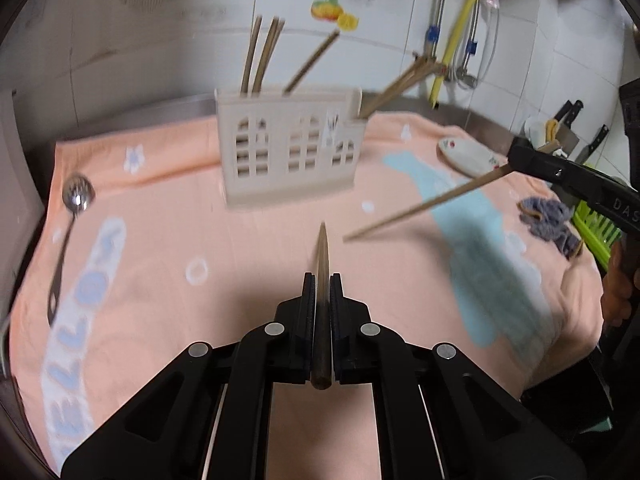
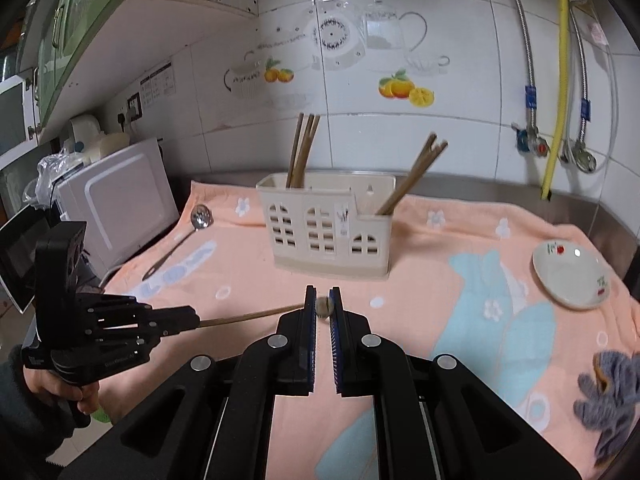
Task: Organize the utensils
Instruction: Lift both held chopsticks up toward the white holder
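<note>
Left claw [image 1: 322,280] clamps chopstick [image 1: 322,256] lengthwise, tip aimed at holder [image 1: 290,148]. Right claw [image 2: 323,292] pinches second chopstick [image 2: 323,306] end-on, ready for slotting.

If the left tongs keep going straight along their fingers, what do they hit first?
Probably the utensil holder: the chopstick clamped in the left tongs points at its front wall, with only bare towel between. Depth is unclear, so height could change that.

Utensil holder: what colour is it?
Cream utensil holder with window-shaped cutouts; clearest in the right wrist view.
</note>
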Tool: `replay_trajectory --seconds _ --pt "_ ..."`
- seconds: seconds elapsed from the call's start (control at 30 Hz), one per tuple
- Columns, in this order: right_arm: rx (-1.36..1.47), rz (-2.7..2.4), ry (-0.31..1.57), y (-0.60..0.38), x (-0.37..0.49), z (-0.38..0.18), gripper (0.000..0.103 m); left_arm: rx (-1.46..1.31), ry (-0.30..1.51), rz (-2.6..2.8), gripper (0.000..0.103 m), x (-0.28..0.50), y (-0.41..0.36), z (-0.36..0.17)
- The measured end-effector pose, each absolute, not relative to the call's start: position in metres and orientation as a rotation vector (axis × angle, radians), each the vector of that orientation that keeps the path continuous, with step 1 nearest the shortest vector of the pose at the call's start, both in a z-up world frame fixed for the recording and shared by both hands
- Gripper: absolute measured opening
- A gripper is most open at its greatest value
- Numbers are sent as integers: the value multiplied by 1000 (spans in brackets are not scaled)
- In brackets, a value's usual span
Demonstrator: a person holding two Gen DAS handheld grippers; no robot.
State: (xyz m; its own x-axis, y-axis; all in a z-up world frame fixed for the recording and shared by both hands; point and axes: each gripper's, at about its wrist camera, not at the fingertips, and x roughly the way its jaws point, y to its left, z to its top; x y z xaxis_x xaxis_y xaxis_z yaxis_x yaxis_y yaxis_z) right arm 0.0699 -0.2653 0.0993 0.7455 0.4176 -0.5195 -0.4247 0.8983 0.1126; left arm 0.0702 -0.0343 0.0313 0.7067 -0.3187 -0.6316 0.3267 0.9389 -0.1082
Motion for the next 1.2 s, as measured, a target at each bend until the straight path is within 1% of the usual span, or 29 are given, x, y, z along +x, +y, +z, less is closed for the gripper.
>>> replay_trajectory --seconds 0.2,0.5,0.8,1.0,1.07,1.1,1.13,1.17,1.2 --pt "-8 476 552 -267 90 119 6 43 638 -376 6 85 -36 56" --pt "-16 497 540 -262 111 137 6 37 611 -404 6 103 -35 74" --pt "0 501 537 -263 101 128 6 14 633 -401 5 86 -34 58" --pt "15 487 535 -270 94 126 6 29 693 -406 6 68 -41 25" --pt "16 483 533 -272 92 126 6 18 731 -409 9 66 -42 12" --pt "15 480 533 -273 91 125 6 14 756 -417 16 65 -43 4" --pt "17 478 533 -274 91 125 6 18 769 -419 33 63 -44 -1" --pt "18 477 534 -274 91 125 6 27 780 -414 43 62 -45 -8" --pt "19 475 535 -275 90 124 6 36 788 -405 50 59 -46 -15"
